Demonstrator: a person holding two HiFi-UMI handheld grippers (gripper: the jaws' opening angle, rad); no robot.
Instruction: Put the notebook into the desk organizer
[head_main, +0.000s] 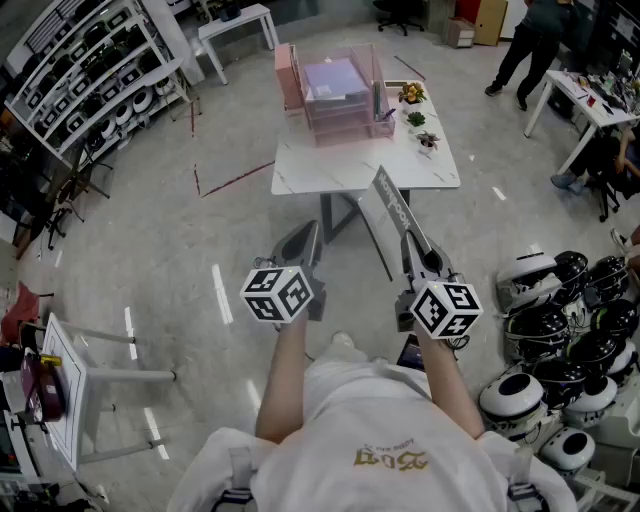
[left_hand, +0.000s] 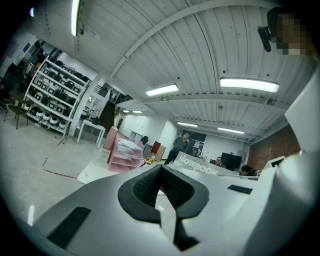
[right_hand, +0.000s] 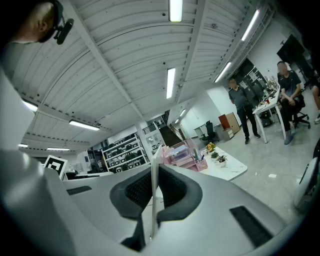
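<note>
With right tongs (right_hand: 154, 187), pinching notebook (head_main: 393, 203) by one edge; with left tongs (left_hand: 161, 192), seemingly pressed together, empty. Might swing or slip from so thin a bite before desk organizer (head_main: 335, 95), well ahead.

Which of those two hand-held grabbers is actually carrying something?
The right gripper: a thin grey notebook is clamped edge-on between its jaws. The left gripper has nothing between its jaws.
</note>
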